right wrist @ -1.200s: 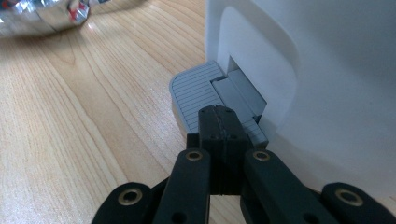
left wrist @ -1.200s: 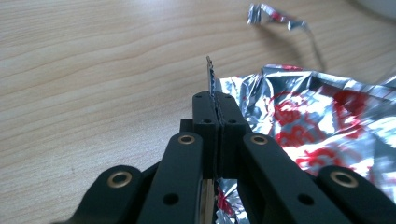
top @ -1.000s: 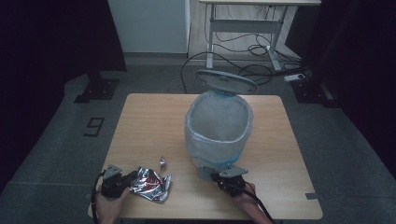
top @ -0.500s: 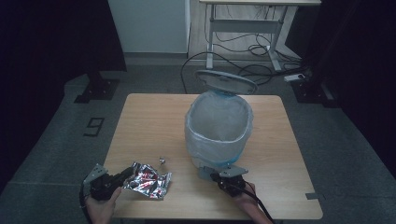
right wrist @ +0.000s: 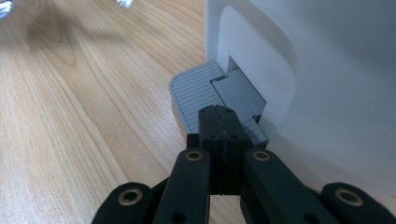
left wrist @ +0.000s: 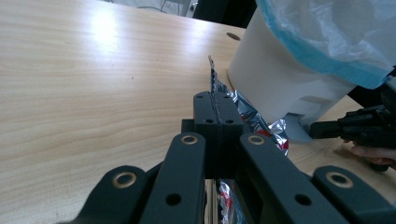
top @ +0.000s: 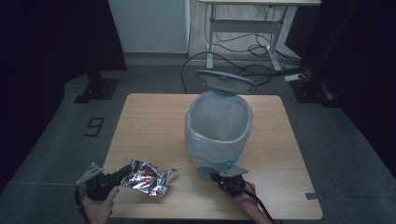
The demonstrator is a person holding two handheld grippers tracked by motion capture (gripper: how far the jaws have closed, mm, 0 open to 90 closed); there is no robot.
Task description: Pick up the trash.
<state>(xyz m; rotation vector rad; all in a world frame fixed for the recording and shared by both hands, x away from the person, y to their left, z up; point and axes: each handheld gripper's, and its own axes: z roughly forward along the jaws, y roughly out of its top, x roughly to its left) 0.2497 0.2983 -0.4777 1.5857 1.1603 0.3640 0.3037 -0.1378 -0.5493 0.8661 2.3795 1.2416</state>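
Now the left gripper (left wrist: 215, 105) is clamped on the foil wrapper (top: 147, 177), at the table's (top: 149, 121) near-left. The right gripper (right wrist: 218, 123), jaws together, is pressed on the pedal (right wrist: 198, 93) of the pedal bin (top: 218, 126), lid (top: 226, 80) up. Pressure should be held while the wrapper is carried over. Since a second ago, the wrapper has been tugged leftward.
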